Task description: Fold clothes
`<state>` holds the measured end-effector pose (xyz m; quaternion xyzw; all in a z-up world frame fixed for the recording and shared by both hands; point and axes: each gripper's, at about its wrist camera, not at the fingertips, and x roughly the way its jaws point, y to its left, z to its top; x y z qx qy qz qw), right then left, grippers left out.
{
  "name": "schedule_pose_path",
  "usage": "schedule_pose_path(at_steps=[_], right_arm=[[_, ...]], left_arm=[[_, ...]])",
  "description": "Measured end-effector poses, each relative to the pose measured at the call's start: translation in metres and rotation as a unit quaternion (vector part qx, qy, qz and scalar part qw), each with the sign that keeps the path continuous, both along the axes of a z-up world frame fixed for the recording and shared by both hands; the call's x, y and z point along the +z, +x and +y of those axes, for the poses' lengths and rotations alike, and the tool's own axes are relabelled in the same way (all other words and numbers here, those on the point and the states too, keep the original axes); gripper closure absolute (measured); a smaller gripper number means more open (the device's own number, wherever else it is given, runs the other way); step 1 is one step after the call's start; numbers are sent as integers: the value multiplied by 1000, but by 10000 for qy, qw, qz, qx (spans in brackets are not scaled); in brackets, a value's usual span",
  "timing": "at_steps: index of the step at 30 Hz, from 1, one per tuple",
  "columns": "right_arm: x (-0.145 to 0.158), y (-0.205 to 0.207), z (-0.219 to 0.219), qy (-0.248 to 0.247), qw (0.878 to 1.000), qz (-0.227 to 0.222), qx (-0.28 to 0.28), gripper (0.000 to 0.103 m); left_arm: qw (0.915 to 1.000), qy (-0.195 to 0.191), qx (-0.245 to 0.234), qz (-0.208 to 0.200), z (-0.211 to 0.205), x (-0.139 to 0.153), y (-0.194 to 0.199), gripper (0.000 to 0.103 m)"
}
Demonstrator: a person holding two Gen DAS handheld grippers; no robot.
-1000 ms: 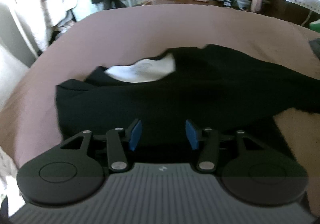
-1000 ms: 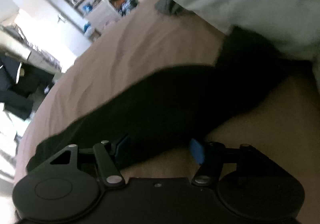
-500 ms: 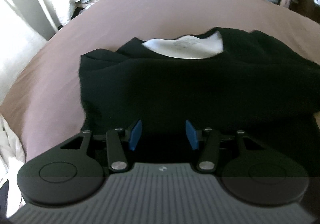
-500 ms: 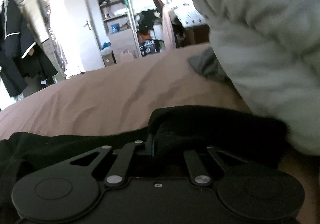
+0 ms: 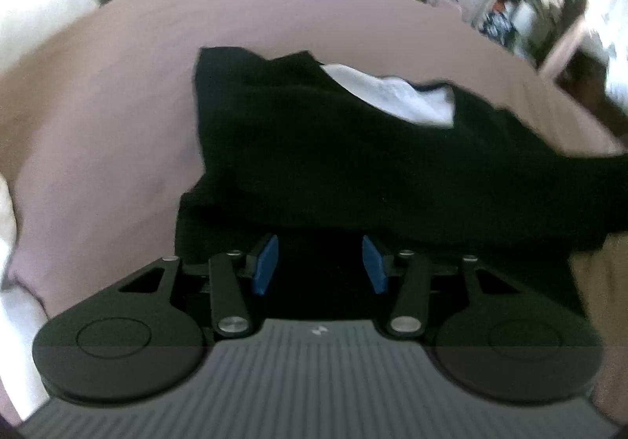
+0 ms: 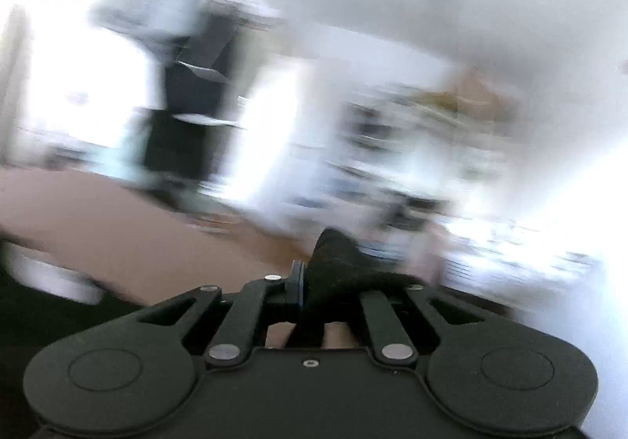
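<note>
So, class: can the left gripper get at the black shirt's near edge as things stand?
Probably yes: the left gripper has its jaws open just over the black shirt, nothing between them.

Garment (image 5: 353, 172): plain black, with a white patch (image 5: 396, 97) shown at its far edge. Bed (image 5: 117, 117): dusty pink, unpatterned. Left gripper (image 5: 320, 266): black body, blue pads (image 5: 265, 268), grey ribbed housing. Right gripper (image 6: 302, 288): black throughout; black cloth is noted between its fingers.
</note>
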<state>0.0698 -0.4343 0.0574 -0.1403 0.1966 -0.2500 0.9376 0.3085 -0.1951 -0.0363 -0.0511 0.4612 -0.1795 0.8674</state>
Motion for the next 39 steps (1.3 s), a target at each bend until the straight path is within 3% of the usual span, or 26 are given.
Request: schedule_pose_path(at_steps=[2,3,5,7,10,12,16,21,24,29,30,31,32,36,39], right_arm=[[-7,12,36,170,9953,396,867,30],[-10,19,55,255,9894,593,1299,25],[-17,31,91,422,9707,982,2151,25],[-23,44,128,585,9429,1362,2982,24],[-42,30,132,310,9273,1486,3422,24],[-38,30,116,677,9298,1396,3338,24],[-26,31,68,1334,9497,984,2655,21],[-38,30,5,1711,9665,827,1728,21],[-53,30,-29,2272,9578,931,1494,21],[-75,35,-40,3015,9350,1056,1540,21],[-78,35,-38,2985,9345,1093,1602,21],[-80,35,-34,2894,9361,1132,1650,20],[-84,39,-29,2790,9381,1162,1690,20],[-92,44,-16,2528,9434,1162,1807,20],[-90,46,-20,2576,9439,1058,1773,20]], left_arm=[[9999,-137,40,57,4,0,2,57],[9999,-141,33,64,3,-2,2,57],[9999,-112,15,93,2,-6,4,57],[9998,-131,30,146,2,-9,7,56],[9997,-149,23,204,0,-13,9,55],[9996,-168,24,219,-3,-15,10,55],[9991,-423,-10,36,-10,-10,13,55],[9977,-566,-80,-371,-32,2,20,53],[9981,-408,-164,-432,-52,-4,28,42],[9993,-195,-152,-272,-77,-28,52,41],[9991,-159,-225,-314,-83,-30,55,45],[9984,8,-406,-396,-90,-30,54,83],[9966,227,-625,-483,-98,-30,52,98],[9808,1054,-979,-1317,-118,-12,24,98],[9694,1079,-905,-2008,-112,17,5,98]])
